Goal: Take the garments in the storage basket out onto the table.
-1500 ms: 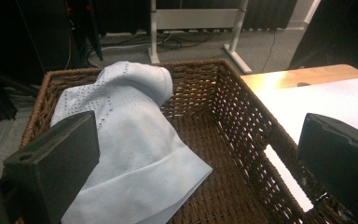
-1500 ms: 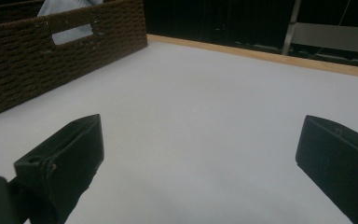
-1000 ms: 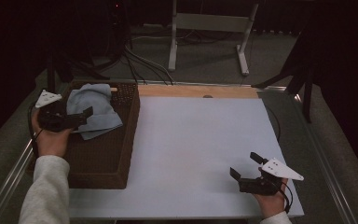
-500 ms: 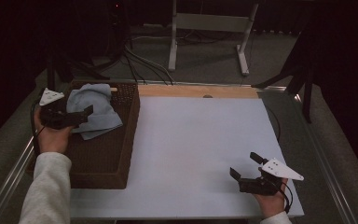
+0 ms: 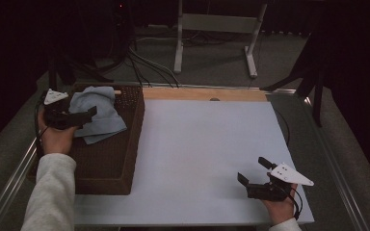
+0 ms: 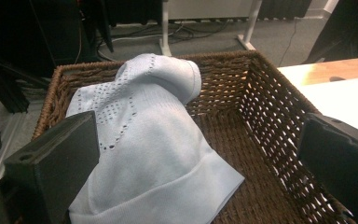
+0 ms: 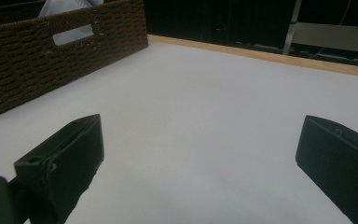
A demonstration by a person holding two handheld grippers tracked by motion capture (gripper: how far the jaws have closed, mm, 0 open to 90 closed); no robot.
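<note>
The left gripper has its jaws spread wide with nothing between them — in the left gripper view one jaw stands just in front of the pale blue knitted garment, whether touching it I cannot tell, while the other stands well off to the side. That garment lies heaped against the far left corner of the brown wicker basket, its ribbed hem spilling toward the basket's floor. The basket sits on the left end of the white table. The right gripper, jaws also wide and empty, hovers over bare tabletop near the front right corner — well apart from the basket.
</note>
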